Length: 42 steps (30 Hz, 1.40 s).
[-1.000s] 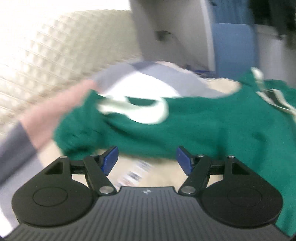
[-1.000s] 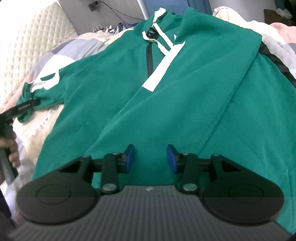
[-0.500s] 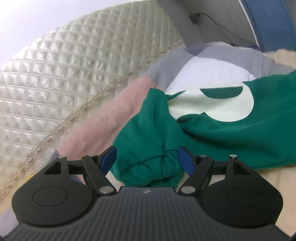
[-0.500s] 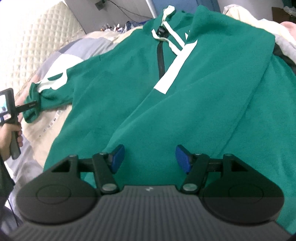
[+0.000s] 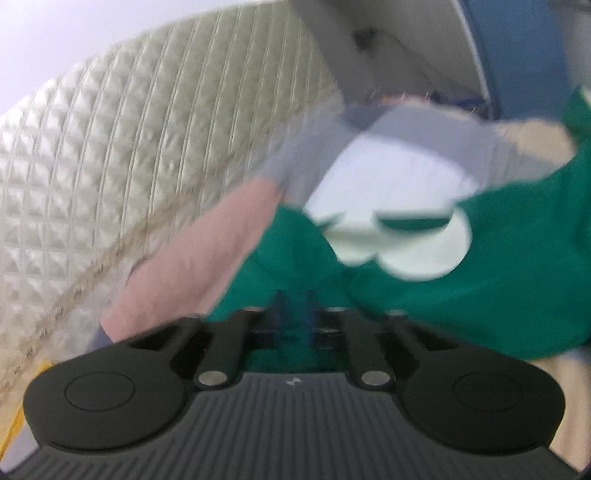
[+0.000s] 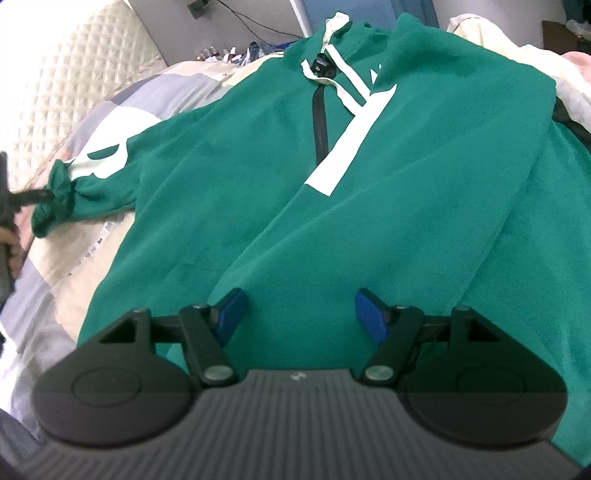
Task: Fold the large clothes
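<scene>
Now, left gripper (image 5: 295, 314): clamped on the sleeve cuff (image 6: 51, 199) (blurred), ready to fold it inward.
Right gripper (image 6: 299, 314): jaws opening, empty, over green hoodie (image 6: 369, 221).

You're in a home bedroom: a cream quilted headboard (image 5: 122, 192) fills the left of the frame, and a patchwork bedspread (image 6: 122, 99) in grey, white, beige and pink covers the bed. Upper centre shows a wall socket (image 6: 195, 8) with a trailing cable.
</scene>
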{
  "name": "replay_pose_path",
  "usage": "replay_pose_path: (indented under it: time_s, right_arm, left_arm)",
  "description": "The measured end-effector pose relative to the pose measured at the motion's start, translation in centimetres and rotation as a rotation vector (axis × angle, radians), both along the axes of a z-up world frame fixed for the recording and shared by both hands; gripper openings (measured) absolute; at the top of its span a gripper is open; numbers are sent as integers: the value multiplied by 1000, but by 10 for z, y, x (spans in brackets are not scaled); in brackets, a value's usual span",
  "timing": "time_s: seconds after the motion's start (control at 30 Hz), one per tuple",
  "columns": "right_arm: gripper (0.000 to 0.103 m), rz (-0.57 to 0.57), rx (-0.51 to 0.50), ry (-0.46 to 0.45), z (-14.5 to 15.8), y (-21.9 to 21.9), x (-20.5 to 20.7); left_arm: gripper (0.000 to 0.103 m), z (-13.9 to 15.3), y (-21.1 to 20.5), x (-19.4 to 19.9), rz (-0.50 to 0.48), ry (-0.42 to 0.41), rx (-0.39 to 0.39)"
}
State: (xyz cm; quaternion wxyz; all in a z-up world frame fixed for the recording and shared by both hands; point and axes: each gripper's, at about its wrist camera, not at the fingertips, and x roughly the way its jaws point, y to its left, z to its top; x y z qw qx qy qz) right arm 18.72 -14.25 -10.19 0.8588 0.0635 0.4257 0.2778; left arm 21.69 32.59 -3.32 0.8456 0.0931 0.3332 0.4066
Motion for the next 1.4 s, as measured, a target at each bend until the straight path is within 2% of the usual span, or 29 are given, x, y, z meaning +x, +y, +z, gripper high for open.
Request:
replay_pose_path:
  time_s: [0.17,0.23,0.37,0.47,0.6,0.7,0.87,0.9,0.97,1.0,1.03,1.1,1.23,1.33,1.4]
  right_arm:
    - [69,-24,3,-8,3,-10,-7]
    - [69,-31,16,-5,5,-16,-9]
    - [69,-41,43,-5,10,-27,-13]
    - [69,-45,72,1,12,-32,-18]
    - [69,-27,95,-4,16,-34,-25]
    - [69,-18,106,-10,18,-34,-27]
    - [69,-24,102,7,13,-32,-25]
    - [69,-29,103,14,12,-32,-23]
    - [69,-39,112,27,10,-33,-19]
    - [69,-40,114,31,9,-32,-18]
    - [69,-38,114,30,9,-32,-18]
    - [69,-39,111,29,8,-31,-17]
    - [69,-50,110,42,5,-29,-11]
    - [69,-53,106,55,2,-26,-5]
    - [69,-50,105,66,-1,-23,-2]
  left_arm:
    - [7,63,-56,5,-126,-100,-19]
    - [7,83,-78,6,-172,-144,-56]
    - [7,98,-125,8,-263,-157,-71]
    - [7,91,-148,6,-289,-157,-91]
    - [7,71,-157,0,-293,-140,-139]
    - [8,50,-142,-11,-257,-134,-188]
    - [8,18,-106,-26,-201,-133,-157]
    - [13,12,-97,-28,-195,-128,-160]
    - [33,2,-79,-33,-196,-120,-152]
    - [54,-4,-74,-35,-193,-123,-141]
    - [60,-8,-68,-37,-188,-129,-133]
    - [60,-15,-56,-40,-195,-144,-153]
    - [60,-23,-41,-49,-239,-189,-251]
    - [60,-28,-40,-56,-271,-244,-351]
    - [59,-34,-48,-59,-294,-253,-391]
